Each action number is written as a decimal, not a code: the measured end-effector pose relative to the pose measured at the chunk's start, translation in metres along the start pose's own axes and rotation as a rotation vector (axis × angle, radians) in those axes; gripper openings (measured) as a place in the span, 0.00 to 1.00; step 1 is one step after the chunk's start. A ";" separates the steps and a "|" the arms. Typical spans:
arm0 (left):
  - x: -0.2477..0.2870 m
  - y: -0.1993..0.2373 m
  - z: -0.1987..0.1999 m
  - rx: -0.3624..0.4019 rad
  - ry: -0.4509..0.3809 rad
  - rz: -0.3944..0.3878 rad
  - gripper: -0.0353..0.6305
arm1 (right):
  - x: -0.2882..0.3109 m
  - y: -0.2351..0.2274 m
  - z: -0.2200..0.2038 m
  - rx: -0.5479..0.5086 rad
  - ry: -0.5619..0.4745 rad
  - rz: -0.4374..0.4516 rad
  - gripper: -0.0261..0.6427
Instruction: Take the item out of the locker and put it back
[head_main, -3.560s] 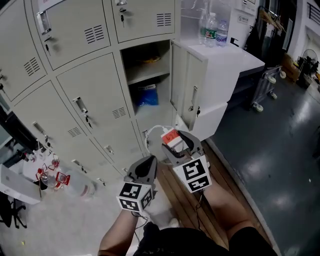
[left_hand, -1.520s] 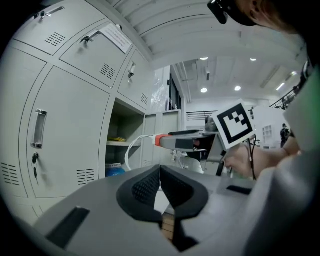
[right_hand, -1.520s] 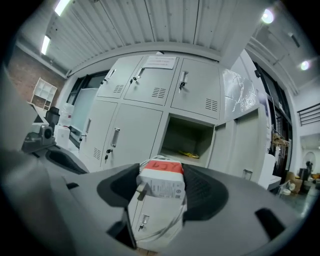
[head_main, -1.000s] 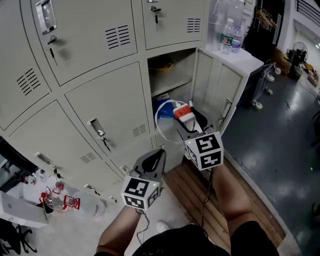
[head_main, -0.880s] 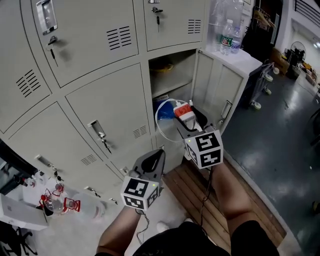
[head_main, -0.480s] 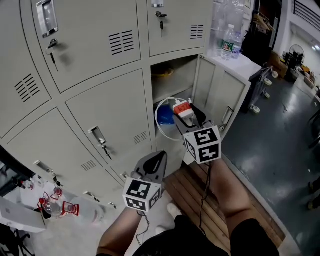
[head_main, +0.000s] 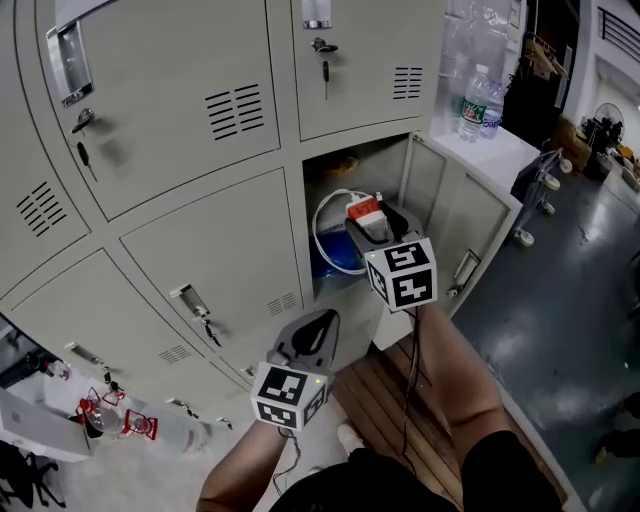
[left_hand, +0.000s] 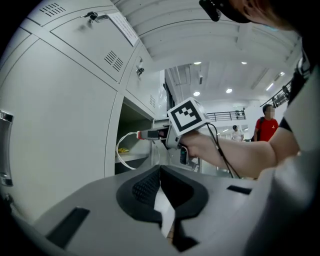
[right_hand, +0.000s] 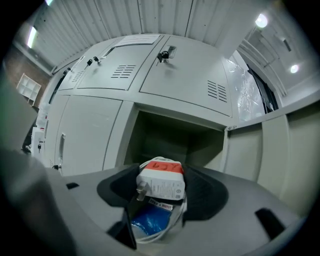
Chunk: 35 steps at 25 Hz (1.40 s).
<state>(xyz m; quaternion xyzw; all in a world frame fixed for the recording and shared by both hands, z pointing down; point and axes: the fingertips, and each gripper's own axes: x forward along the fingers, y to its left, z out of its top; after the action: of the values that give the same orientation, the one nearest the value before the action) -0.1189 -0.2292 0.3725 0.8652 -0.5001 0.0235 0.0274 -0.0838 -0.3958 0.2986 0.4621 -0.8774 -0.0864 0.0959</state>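
My right gripper (head_main: 368, 222) is shut on a white charger with a red end (head_main: 364, 211), and its white cable (head_main: 322, 232) loops off to the left. It holds the charger at the mouth of the open locker compartment (head_main: 352, 180), just in front of the shelf. In the right gripper view the charger (right_hand: 161, 183) sits between the pads, with a blue bag (right_hand: 147, 223) below it inside the locker. My left gripper (head_main: 322, 322) hangs lower, in front of the shut locker doors, its jaws together and holding nothing.
The open locker door (head_main: 455, 215) swings out to the right. A yellow thing (head_main: 345, 162) lies on the upper shelf. Water bottles (head_main: 478, 97) stand on the white cabinet at right. Red-tagged items (head_main: 112, 415) lie at the lower left. Wooden slats (head_main: 385, 395) lie underfoot.
The right gripper has carried the charger up and forward to the open compartment's mouth. The left gripper has stayed low and shut.
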 end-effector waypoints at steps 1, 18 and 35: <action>0.006 0.003 0.000 0.002 0.001 0.003 0.06 | 0.009 -0.004 0.000 -0.002 0.000 0.004 0.45; 0.093 0.057 -0.011 -0.006 0.033 0.072 0.06 | 0.147 -0.034 -0.013 0.005 0.038 0.108 0.45; 0.131 0.069 -0.003 -0.007 0.021 0.088 0.06 | 0.201 -0.033 -0.054 -0.091 0.206 0.180 0.45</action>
<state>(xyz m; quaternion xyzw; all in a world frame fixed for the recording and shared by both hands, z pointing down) -0.1134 -0.3770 0.3858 0.8421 -0.5373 0.0322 0.0346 -0.1558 -0.5840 0.3610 0.3831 -0.8960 -0.0693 0.2138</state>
